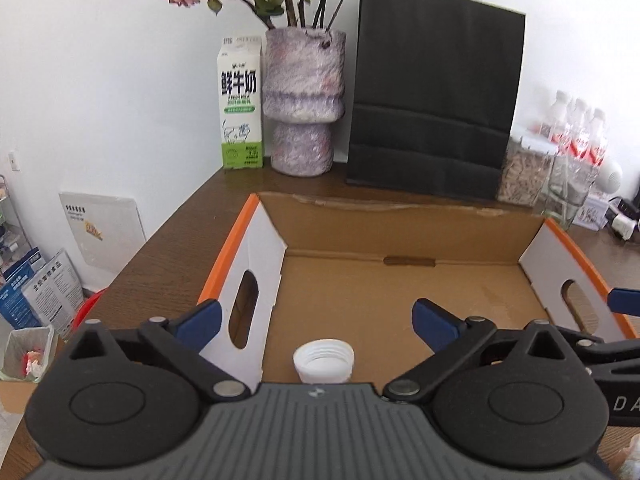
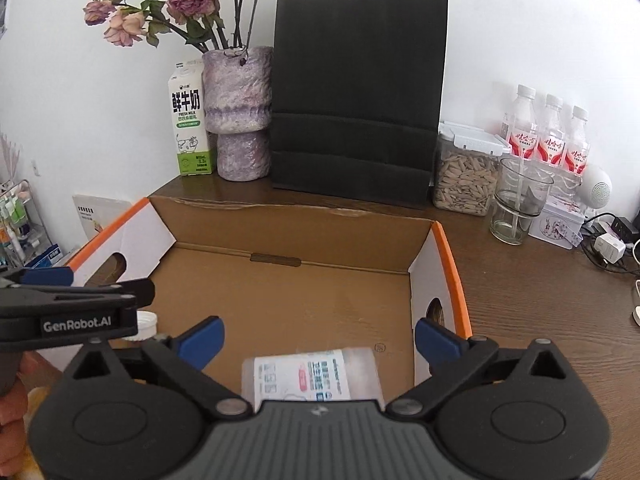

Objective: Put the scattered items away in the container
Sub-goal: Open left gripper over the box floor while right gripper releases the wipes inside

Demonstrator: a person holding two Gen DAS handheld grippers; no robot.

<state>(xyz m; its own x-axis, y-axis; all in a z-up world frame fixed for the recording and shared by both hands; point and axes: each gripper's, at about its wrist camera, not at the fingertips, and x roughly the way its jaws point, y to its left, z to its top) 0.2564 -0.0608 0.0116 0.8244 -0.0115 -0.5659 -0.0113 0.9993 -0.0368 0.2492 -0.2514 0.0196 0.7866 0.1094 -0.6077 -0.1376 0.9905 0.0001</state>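
Note:
An open cardboard box (image 1: pixel 400 216) with orange-edged white side flaps stands on the brown table; its far wall (image 2: pixel 288 224) also shows in the right wrist view. A white threaded cap or small jar (image 1: pixel 323 366) rests on the box floor, below and between the wide-apart fingers of my left gripper (image 1: pixel 316 322), untouched by the blue pads (image 1: pixel 200 320). A clear pack with a white printed label (image 2: pixel 310 374) lies on the box floor under my right gripper (image 2: pixel 318 338), whose jaws stand wide with nothing pressed. The left gripper's body (image 2: pixel 76 308) crosses the right view's left edge.
Along the wall stand a milk carton (image 1: pixel 241 104), a purple vase (image 1: pixel 304 100) with dried roses, a black paper bag (image 1: pixel 436 88), a jar of seeds (image 2: pixel 466 172), a glass (image 2: pixel 518 204) and water bottles (image 2: pixel 552 132). Cables and a plug (image 2: pixel 610 248) lie at right.

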